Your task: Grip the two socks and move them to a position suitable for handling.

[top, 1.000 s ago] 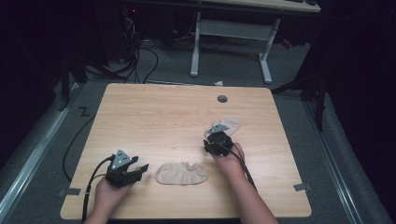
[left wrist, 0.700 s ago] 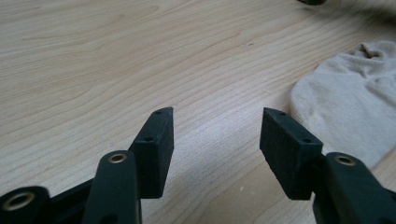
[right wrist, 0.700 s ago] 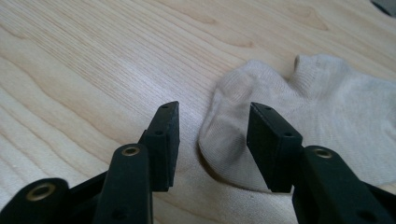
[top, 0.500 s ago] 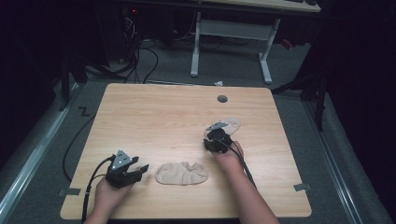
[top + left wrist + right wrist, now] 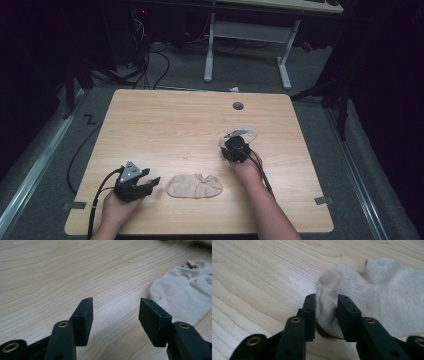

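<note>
Two beige socks lie on the wooden table (image 5: 170, 130). The near sock (image 5: 194, 185) rests flat at the front centre, and it lies to the right of my jaws in the left gripper view (image 5: 185, 292). Just left of that sock my left gripper (image 5: 150, 185) (image 5: 115, 307) stands open over bare wood, a short gap from the fabric. The far sock (image 5: 246, 134) (image 5: 382, 290) lies right of centre. My right gripper (image 5: 236, 141) (image 5: 325, 302) sits at its near end, shut on a bunched fold of its edge.
A dark round grommet hole (image 5: 238, 106) sits near the table's far edge. Cables trail from both grippers toward the front. Behind the table stand white desk legs (image 5: 209, 50) and floor cables (image 5: 150, 55). Bare wood spreads across the left and far parts.
My right gripper has edged slightly forward at the far sock. The left gripper and the near sock have not moved.
</note>
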A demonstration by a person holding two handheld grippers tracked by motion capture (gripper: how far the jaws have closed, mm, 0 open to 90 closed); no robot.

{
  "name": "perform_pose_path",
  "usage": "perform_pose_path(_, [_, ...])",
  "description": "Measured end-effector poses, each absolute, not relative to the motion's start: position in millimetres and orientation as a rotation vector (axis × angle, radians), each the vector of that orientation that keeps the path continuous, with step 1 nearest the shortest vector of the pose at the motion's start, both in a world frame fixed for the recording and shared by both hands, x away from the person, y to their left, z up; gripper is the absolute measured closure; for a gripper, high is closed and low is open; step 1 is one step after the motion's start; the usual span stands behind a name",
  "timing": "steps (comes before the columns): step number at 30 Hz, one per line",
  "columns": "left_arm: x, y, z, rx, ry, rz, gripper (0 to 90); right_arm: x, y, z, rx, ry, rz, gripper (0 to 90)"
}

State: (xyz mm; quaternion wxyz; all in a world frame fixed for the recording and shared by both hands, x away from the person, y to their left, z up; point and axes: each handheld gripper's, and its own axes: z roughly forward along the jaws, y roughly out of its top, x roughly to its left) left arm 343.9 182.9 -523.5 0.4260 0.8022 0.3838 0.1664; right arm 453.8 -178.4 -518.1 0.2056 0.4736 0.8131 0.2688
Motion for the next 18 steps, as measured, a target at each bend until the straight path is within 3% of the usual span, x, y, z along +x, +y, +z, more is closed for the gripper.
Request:
perform_pose_path(1, [343.7, 182.8, -523.3, 2.003, 0.956, 0.411, 46.1, 453.4, -178.3, -518.0, 1.309, 2.264, 0.734, 80.0])
perform_pose_path(3, [343.5, 182.6, -523.3, 2.003, 0.955, 0.41, 46.4, 453.4, -179.0, -517.8, 1.318, 2.261, 0.735, 82.0])
perform_pose_path(18, [343.1, 180.9, -524.3, 2.014, 0.949, 0.415, 46.4, 449.9, -176.5, -512.8, 1.295, 2.265, 0.757, 85.0])
